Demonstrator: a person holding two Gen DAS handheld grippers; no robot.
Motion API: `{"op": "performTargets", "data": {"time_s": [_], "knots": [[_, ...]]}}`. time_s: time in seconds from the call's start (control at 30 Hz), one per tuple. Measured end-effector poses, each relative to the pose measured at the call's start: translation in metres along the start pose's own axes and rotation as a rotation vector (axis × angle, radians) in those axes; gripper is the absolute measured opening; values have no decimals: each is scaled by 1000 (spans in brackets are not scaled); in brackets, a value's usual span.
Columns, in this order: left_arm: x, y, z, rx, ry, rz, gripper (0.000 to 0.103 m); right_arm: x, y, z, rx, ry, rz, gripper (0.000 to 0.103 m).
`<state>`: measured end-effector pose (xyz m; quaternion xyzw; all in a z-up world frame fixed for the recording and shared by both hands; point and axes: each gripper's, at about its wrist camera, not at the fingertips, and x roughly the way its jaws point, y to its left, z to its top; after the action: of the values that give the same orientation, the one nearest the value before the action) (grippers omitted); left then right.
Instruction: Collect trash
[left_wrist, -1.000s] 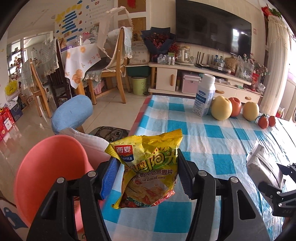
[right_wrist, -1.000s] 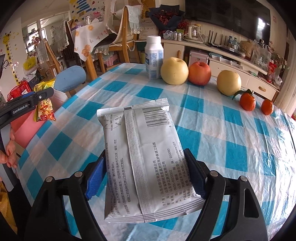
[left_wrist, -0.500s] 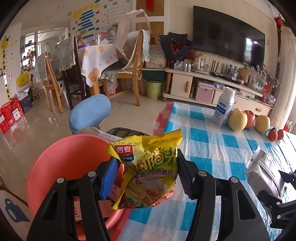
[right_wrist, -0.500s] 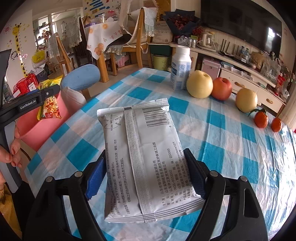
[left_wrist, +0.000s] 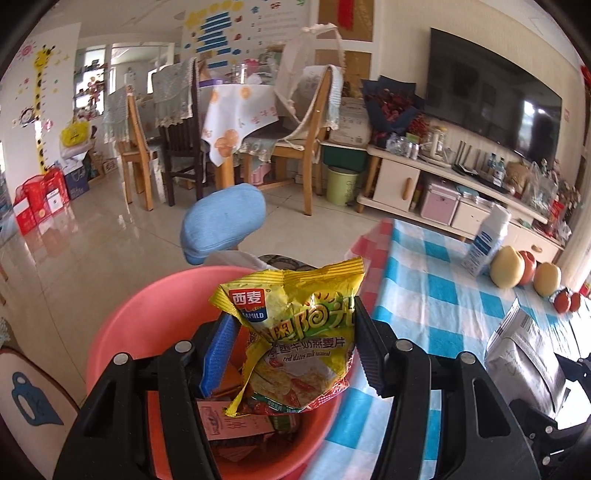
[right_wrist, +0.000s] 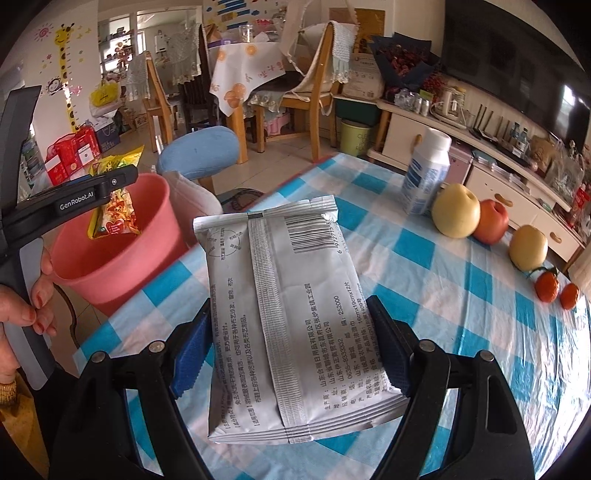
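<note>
My left gripper (left_wrist: 291, 343) is shut on a yellow oatmeal snack bag (left_wrist: 299, 332) and holds it over the open pink bin (left_wrist: 147, 317), which has paper trash inside. From the right wrist view the same bag (right_wrist: 114, 218) hangs over the pink bin (right_wrist: 122, 266) beside the table's left edge. My right gripper (right_wrist: 291, 354) is shut on a silver-white pouch (right_wrist: 291, 314) with a barcode, held above the checked tablecloth (right_wrist: 461, 295). That pouch also shows in the left wrist view (left_wrist: 524, 354).
On the table stand a white milk bottle (right_wrist: 424, 173), two yellow pears (right_wrist: 456, 214), a red apple (right_wrist: 491, 221) and two small oranges (right_wrist: 546, 286). A blue-cushioned stool (left_wrist: 225, 221) stands behind the bin. Dining chairs and a TV cabinet stand further back.
My left gripper has moved left off the table with the snack bag and now sits over the pink bin. My right gripper has moved left with the pouch, nearer the bin.
</note>
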<state>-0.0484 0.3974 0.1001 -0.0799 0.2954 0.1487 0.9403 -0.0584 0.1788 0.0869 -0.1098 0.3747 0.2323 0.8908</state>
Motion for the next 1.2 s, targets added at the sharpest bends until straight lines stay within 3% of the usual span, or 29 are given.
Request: {"op": "performTargets", "data": {"time_s": [0.53, 0.9, 1.03, 1.2], "knots": [[9, 68, 1, -161, 32, 63, 60, 22, 78, 50, -130, -21, 68, 80], [19, 118, -3, -337, 62, 67, 61, 70, 148, 88, -260, -23, 99, 81], [20, 128, -5, -399, 51, 64, 76, 77, 159, 87, -267, -39, 109, 88], [14, 122, -3, -389, 5, 72, 87, 63, 136, 77, -207, -68, 99, 88]]}}
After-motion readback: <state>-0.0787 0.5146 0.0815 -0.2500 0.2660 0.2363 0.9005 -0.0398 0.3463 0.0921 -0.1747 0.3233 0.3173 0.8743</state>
